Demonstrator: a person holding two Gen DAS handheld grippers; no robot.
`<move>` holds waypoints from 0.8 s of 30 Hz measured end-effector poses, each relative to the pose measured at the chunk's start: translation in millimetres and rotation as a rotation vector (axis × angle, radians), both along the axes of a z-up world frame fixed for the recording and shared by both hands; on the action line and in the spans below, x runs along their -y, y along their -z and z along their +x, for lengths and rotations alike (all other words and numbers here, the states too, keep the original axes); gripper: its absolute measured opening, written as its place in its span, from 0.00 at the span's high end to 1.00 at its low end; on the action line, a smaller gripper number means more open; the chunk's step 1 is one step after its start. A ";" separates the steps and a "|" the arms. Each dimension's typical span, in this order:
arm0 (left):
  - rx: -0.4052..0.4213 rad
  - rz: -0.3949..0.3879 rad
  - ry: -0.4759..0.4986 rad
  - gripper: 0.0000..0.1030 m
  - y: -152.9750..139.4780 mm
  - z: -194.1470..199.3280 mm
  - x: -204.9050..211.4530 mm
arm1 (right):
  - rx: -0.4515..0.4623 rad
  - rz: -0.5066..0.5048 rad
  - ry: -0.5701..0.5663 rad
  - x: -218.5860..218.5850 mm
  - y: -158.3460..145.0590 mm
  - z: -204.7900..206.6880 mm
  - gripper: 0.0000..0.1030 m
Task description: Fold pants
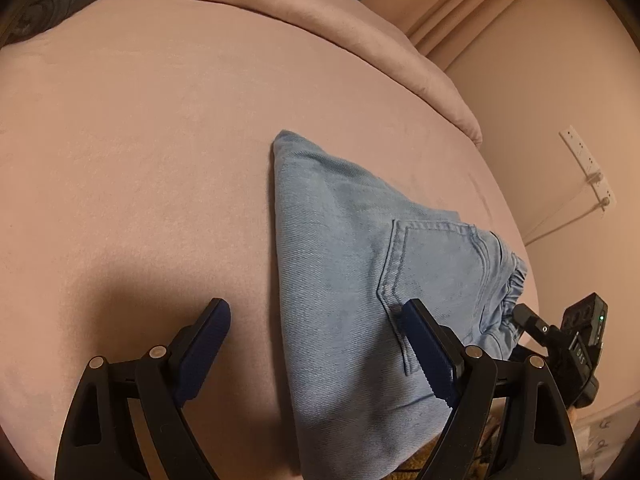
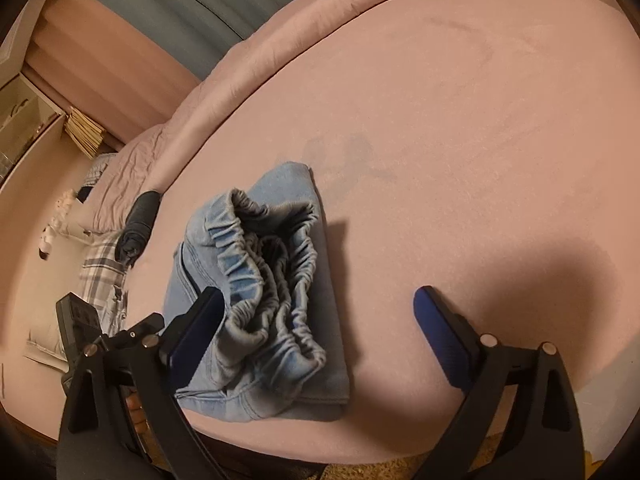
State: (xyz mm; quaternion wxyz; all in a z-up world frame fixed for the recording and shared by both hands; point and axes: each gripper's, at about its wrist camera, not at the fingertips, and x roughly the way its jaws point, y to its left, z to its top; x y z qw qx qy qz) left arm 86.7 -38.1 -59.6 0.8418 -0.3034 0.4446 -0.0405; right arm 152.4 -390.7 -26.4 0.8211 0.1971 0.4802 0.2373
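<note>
One pair of light-blue denim pants (image 2: 256, 300) lies folded into a compact bundle near the bed's (image 2: 460, 140) front edge, its long axis running away from both grippers. The left gripper (image 1: 316, 344) and right gripper (image 2: 320, 332) flank it about equally near, jaws spread wide, pinching nothing.

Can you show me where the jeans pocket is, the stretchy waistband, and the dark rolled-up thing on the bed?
jeans pocket (image 1: 440, 256), left wrist view, on the middle of the stitched back pocket.
stretchy waistband (image 2: 240, 236), right wrist view, on the gathered elastic edge.
dark rolled-up thing (image 2: 138, 226), right wrist view, on its middle, near the bed's edge.
</note>
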 end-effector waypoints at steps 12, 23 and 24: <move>-0.007 -0.053 0.050 0.16 3.4 16.2 12.2 | -0.053 0.171 -0.084 0.4 4.3 7.1 0.08; -0.006 -0.028 0.089 0.23 4.6 22.8 27.3 | 0.021 -0.060 -0.167 -74.4 8.8 11.2 0.04; -0.017 0.016 0.080 0.34 4.7 22.9 30.4 | 0.035 -0.091 -0.169 -82.5 9.9 13.1 0.06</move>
